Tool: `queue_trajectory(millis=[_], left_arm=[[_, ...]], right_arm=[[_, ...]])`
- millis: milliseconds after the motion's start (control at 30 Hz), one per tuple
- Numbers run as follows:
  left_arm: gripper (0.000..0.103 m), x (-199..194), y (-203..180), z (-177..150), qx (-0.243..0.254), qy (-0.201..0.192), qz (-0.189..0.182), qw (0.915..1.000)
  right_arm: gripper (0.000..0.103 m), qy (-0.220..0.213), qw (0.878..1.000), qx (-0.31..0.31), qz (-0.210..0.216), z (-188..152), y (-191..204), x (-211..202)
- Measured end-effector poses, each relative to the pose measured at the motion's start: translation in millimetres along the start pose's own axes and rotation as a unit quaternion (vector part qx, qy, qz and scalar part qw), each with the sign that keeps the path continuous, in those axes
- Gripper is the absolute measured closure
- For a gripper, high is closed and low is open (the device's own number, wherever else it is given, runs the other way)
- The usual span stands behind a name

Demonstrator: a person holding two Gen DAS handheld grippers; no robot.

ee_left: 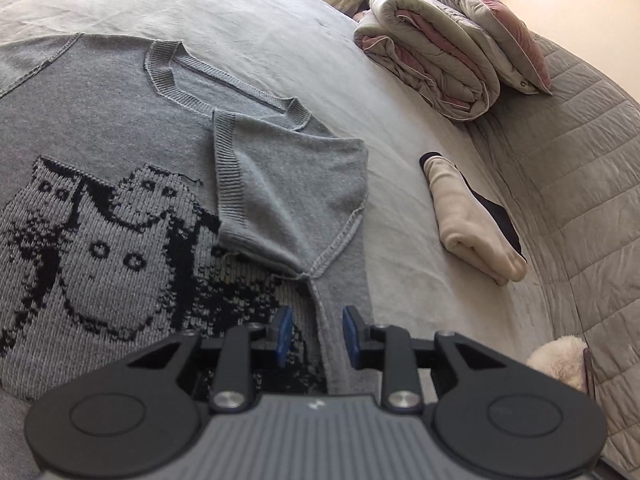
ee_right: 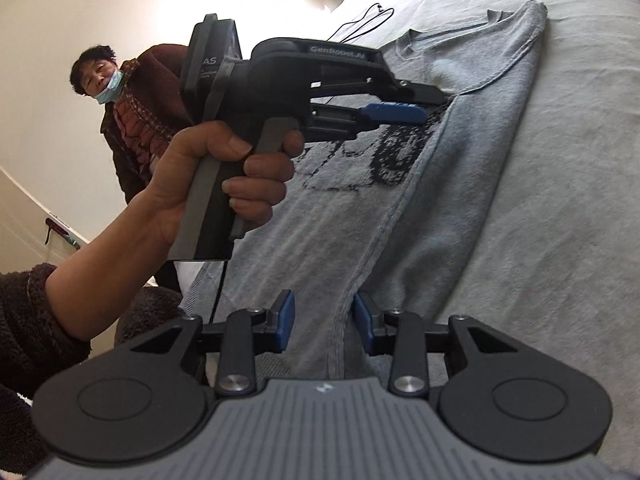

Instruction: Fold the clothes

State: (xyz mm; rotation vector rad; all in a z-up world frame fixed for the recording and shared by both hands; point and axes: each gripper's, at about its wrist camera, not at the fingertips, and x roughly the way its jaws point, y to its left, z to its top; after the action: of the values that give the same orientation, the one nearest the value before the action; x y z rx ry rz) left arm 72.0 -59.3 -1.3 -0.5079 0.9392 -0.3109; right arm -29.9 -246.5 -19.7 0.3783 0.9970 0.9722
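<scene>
Spread across a bed (ee_left: pixel 280 20), a grey sweater (ee_left: pixel 120 128) is being hovered over by both spread claws (ee_left: pixel 316 336) (ee_right: pixel 324 322); folded bedding (ee_left: pixel 440 64) is being shown only leftward.

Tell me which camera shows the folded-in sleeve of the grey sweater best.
Left wrist view: the sleeve lies flat over the sweater, fully visible. In the right wrist view, the left gripper covers that area.
</scene>
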Motion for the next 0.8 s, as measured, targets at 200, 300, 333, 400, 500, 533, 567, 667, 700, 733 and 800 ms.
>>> queue_trajectory(millis=[200, 300, 333, 400, 500, 533, 567, 667, 700, 733, 800], left_arm=[[0.074, -3.5, -7.6, -17.5, 0.022, 0.005, 0.017, 0.9996], [0.074, -5.5, -8.2, -28.3, 0.024, 0.015, 0.017, 0.9994], [0.074, -6.3, -8.2, -32.1, 0.025, 0.019, 0.017, 0.9994], [0.074, -8.7, -9.3, -40.5, 0.029, 0.027, 0.014, 0.9991], [0.074, -15.6, -11.5, -56.2, 0.04, 0.039, 0.004, 0.9984], [0.074, -18.3, -11.6, -61.4, 0.043, 0.044, 0.0, 0.9981], [0.074, -20.9, -11.2, -66.5, 0.044, 0.047, -0.003, 0.9979], [0.074, -28.6, -9.0, -81.6, 0.047, 0.057, -0.009, 0.9973], [0.074, -32.1, -7.9, -86.9, 0.045, 0.059, -0.012, 0.9972], [0.074, -35.6, -6.7, -92.2, 0.043, 0.061, -0.015, 0.9971], [0.074, -42.6, -4.1, -103.2, 0.036, 0.065, -0.025, 0.9969]], right_arm=[[0.065, 0.006, 1.0, -0.016, -0.001, -13.8, 12.4, -8.4], [0.065, 0.005, 1.0, -0.024, -0.007, -20.2, 17.5, -14.6], [0.065, 0.004, 1.0, -0.027, -0.009, -22.4, 19.1, -16.6], [0.065, 0.004, 0.999, -0.033, -0.013, -26.7, 22.5, -20.7], [0.065, 0.003, 0.999, -0.042, -0.019, -33.1, 27.6, -26.9], [0.065, 0.003, 0.999, -0.044, -0.021, -35.3, 29.3, -29.0], [0.065, 0.002, 0.999, -0.047, -0.023, -37.4, 31.0, -31.1], [0.065, 0.0, 0.998, -0.049, -0.03, -43.8, 31.9, -36.6], [0.065, -0.002, 0.998, -0.047, -0.032, -45.9, 30.9, -38.3], [0.065, -0.003, 0.998, -0.046, -0.034, -48.1, 30.0, -40.0], [0.065, -0.006, 0.998, -0.042, -0.038, -52.3, 28.1, -43.3]])
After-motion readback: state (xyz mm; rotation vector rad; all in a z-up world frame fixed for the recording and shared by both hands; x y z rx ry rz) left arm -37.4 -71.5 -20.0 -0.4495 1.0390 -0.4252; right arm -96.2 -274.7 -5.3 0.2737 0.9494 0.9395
